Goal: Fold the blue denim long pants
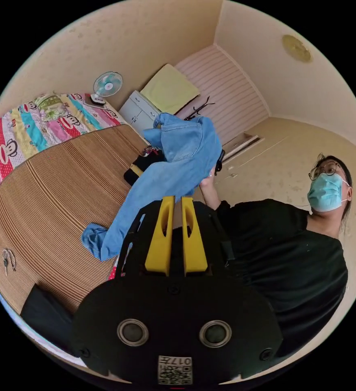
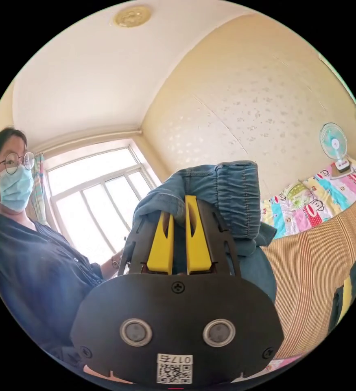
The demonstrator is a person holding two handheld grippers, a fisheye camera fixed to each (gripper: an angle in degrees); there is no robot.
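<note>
The blue denim pants (image 1: pixel 182 163) hang in the air above the bed. My right gripper (image 2: pixel 179 199) is shut on their bunched waist (image 2: pixel 230 191), with denim wrapped over and between the yellow jaws. In the left gripper view the pants drape from that raised gripper (image 1: pixel 219 158), and one leg trails down to a crumpled cuff (image 1: pixel 94 240) on the mat. My left gripper (image 1: pixel 177 199) sits just below the hanging leg. Its jaws stand close together with no fabric between them.
A ribbed bamboo mat (image 1: pixel 55 195) covers the bed, with a cartoon quilt (image 1: pixel 43 122) at its far end. Dark folded clothes with a yellow stripe (image 1: pixel 141 165) lie past the pants. A black garment (image 1: pixel 43 313) lies at the near edge. A fan (image 1: pixel 106 85) stands by a cabinet (image 1: pixel 139 110). The person (image 1: pixel 287 248) stands beside the bed.
</note>
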